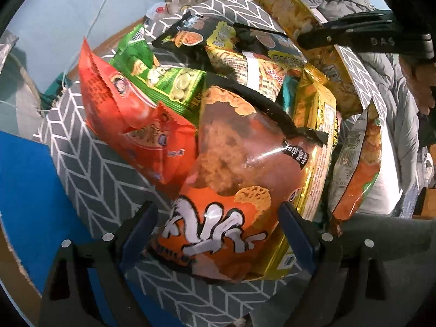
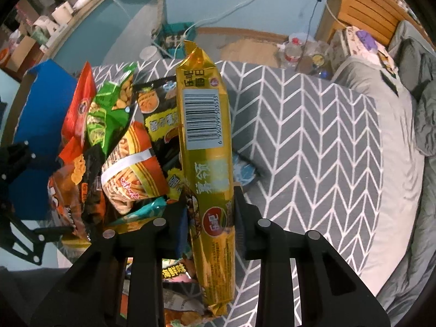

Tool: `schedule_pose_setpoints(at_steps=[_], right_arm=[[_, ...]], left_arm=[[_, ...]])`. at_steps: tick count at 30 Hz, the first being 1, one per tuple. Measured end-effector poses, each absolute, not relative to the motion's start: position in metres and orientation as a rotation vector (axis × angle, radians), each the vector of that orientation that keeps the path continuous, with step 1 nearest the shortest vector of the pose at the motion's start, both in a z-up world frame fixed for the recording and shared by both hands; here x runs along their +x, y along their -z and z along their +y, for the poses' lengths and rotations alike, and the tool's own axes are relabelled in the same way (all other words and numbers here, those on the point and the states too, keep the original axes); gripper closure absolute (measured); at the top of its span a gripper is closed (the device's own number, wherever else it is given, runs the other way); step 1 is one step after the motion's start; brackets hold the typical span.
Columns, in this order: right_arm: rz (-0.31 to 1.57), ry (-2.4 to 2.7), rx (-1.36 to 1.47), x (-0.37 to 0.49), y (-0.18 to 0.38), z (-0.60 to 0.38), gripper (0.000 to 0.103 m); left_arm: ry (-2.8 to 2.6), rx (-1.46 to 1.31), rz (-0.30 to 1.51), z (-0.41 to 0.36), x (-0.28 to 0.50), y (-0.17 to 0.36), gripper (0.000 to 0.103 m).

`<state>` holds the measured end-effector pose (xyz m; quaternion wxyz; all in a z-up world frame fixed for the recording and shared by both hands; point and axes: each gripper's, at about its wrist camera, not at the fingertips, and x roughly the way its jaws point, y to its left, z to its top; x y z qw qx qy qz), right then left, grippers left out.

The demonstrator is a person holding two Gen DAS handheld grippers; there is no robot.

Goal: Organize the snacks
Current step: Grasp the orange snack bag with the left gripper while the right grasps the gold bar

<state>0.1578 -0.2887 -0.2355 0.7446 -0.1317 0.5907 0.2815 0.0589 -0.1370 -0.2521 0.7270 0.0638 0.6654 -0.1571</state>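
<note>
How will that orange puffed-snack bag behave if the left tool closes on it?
The orange bag looks air-puffed, so it will likely squash and feel light. Its glossy film may slip. The contents look brittle, so a hard squeeze by the left tool could crush them.

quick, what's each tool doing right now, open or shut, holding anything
Left tool: open, fingers either side of the orange snack bag, not gripping it.
Right tool: shut on the gold snack packet.

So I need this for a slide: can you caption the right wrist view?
Right claw shut on a gold snack packet, beside a snack pile on a grey chevron cloth.
</note>
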Motion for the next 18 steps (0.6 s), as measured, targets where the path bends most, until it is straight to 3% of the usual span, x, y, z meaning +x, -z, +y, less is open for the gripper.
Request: schedule_pose_setpoints(at_steps=[5,6,18], right_arm=[[1.285,-0.598,-0.268,0.158,0.232,-0.293,0.075],[1.283,-0.596,-0.268,0.151,0.23,-0.292,0.075],[1.226,-0.54,-0.258,0.134,0.219,-0.295,0.075]], left_arm=[[0.365,0.11,1.481,-0.136,0.066,0.264,0.014],[0.373,0.088,1.479,-0.133,0.066,0.267,0.021],[0.333,-0.026,1.394,-0.103,0.057,0.252,0.063]])
